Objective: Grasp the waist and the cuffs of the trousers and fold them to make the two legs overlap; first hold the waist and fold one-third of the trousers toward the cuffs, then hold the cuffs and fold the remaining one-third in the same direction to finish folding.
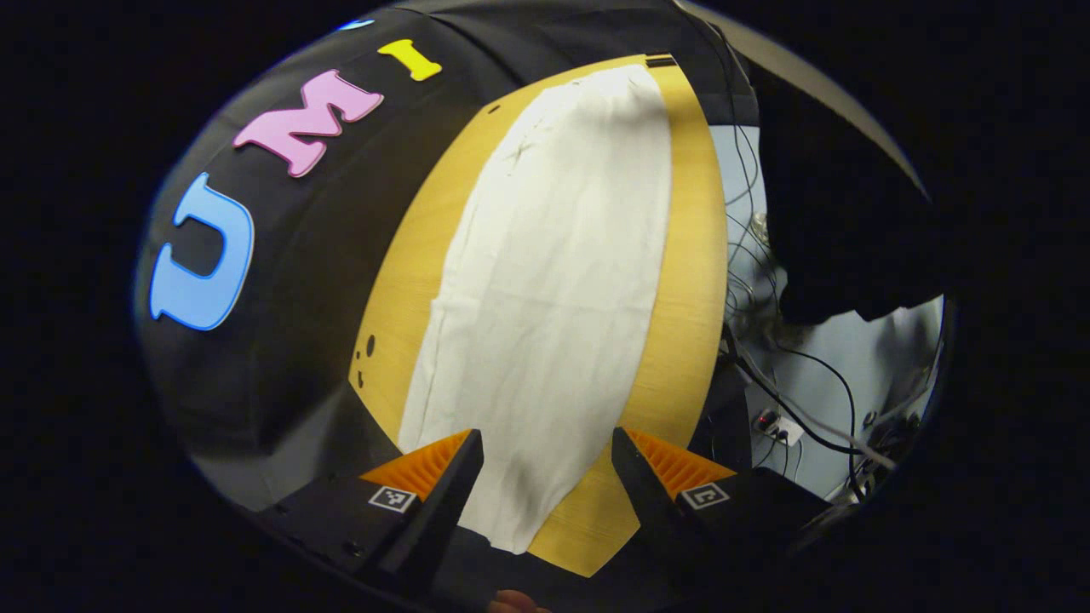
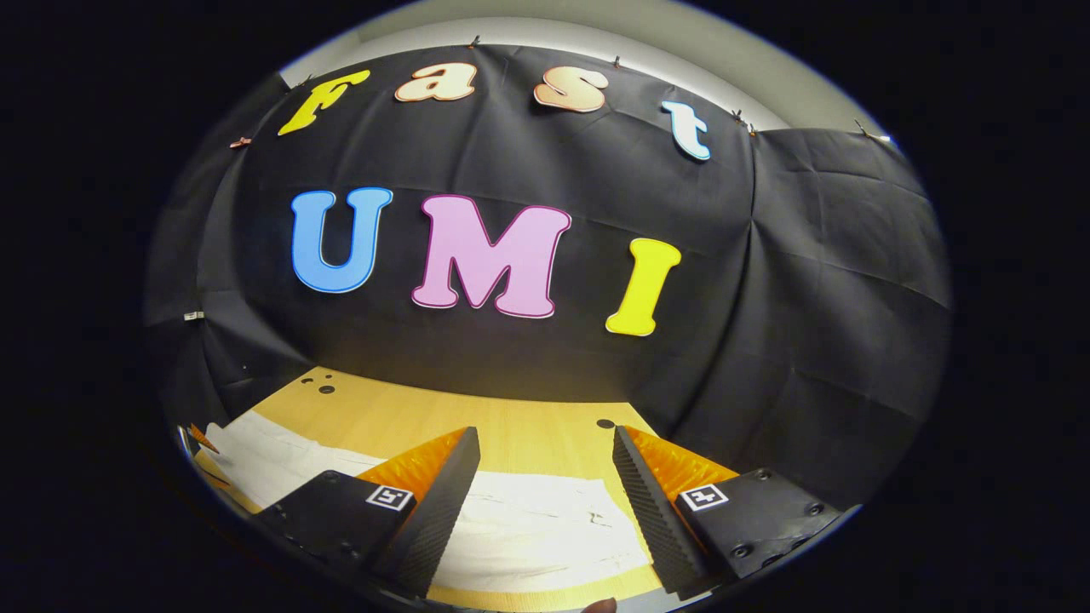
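Nearest the lens in the left gripper view, my left gripper stands with its jaws spread wide, nothing between them, poised above the near end of the trousers. These lie flat and lengthwise on the table, a long pale strip running from my fingers to the far edge; I judge the two legs already overlapped, since one narrow band of cloth shows. Which end is waist and which is cuffs I cannot tell with certainty.

In the right gripper view, my right gripper is likewise wide open and empty, hovering over the other end of the trousers, where a short seam or fly marking suggests the waist.

Step in hand, as I judge it: the approach before the first one-third fold, no cloth yet gripped. The next move calls for lowering the fingers onto the edge of the waist, pinching both layers together, then lifting and carrying that end toward the cuffs without dragging the rest askew.

Surface: a yellow wooden tabletop with a few small dark holes near its left edge. Room: black cloth wall behind the table; at the right of the left gripper view, a pale floor with tangled cables and a power strip.
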